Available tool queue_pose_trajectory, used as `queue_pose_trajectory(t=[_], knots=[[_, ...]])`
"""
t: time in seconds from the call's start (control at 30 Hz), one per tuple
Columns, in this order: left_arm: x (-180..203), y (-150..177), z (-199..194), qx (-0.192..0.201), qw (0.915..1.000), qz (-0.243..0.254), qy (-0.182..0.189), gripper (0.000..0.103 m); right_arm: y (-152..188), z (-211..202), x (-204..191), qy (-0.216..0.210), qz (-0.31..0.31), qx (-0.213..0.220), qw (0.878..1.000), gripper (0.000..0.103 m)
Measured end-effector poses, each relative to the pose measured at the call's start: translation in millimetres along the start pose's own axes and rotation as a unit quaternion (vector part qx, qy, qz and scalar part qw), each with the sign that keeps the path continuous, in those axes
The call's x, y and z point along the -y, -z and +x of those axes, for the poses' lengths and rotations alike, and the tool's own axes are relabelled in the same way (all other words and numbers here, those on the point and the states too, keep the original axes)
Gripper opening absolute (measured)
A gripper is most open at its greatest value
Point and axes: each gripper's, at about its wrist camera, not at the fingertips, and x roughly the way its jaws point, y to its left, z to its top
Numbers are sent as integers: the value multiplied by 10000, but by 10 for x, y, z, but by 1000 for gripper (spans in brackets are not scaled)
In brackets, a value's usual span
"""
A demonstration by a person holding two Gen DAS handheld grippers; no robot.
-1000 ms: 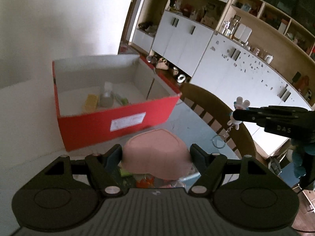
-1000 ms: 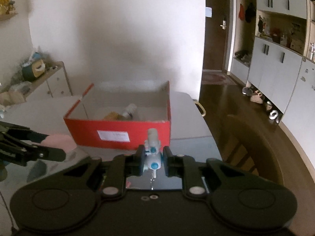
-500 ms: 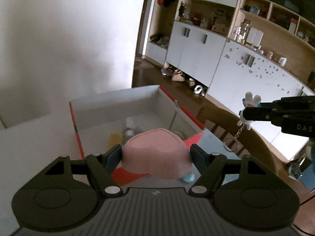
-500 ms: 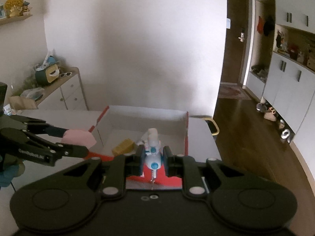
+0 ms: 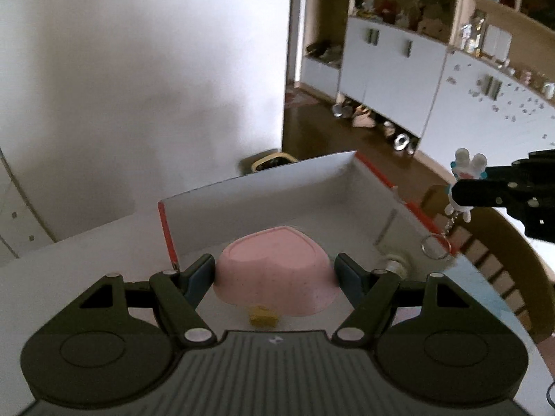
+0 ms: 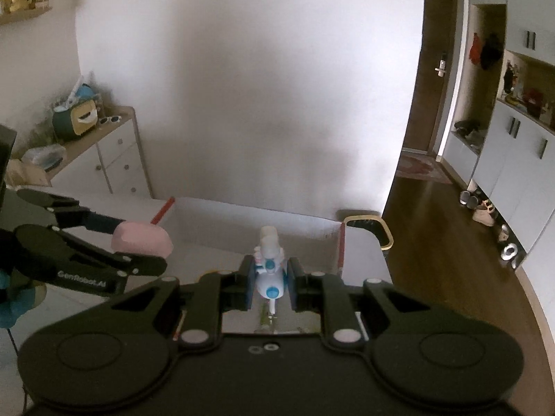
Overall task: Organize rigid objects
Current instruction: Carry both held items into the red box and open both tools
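Our left gripper (image 5: 275, 272) is spread wide and clamps a pink heart-shaped bowl (image 5: 277, 274) upside down between its fingers, one pad on each side. We hold it above the open box (image 5: 263, 190), over the near left part of its white inside. Below the bowl a small yellow block (image 5: 264, 318) lies on the box floor, and a bottle (image 5: 392, 265) shows just past the right finger.

Our right gripper (image 6: 269, 286) is nearly closed, pinching a small white and blue figure (image 6: 269, 270) that stands upright between the pads. In the left view the same figure (image 5: 464, 182) has a chain and key ring (image 5: 435, 248) hanging under it, beside the box's right wall.

On the side of the left gripper (image 6: 138, 248), seen from the right, we read "GenRobot.AI"; we cannot read any other writing.

The box is red outside and sits on a pale table (image 5: 86, 253). A wooden chair (image 5: 503, 242) stands at the table's right. Behind is a white wall (image 6: 260, 86), a low dresser (image 6: 111, 152) at left, white cabinets (image 5: 388, 69) with open shelves at right, a dark door (image 6: 438, 62), and a brown wood floor (image 6: 451, 242) with shoes (image 6: 482, 208) along the cabinets.
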Motion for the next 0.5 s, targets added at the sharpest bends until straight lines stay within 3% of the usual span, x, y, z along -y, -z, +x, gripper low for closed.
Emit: queue_pose_trajectory(t=[0.5], knots=[[-63,-172,1026,-844,9951,-32,-515,76,264,957,-36,-102,-162,-753,9970,18]])
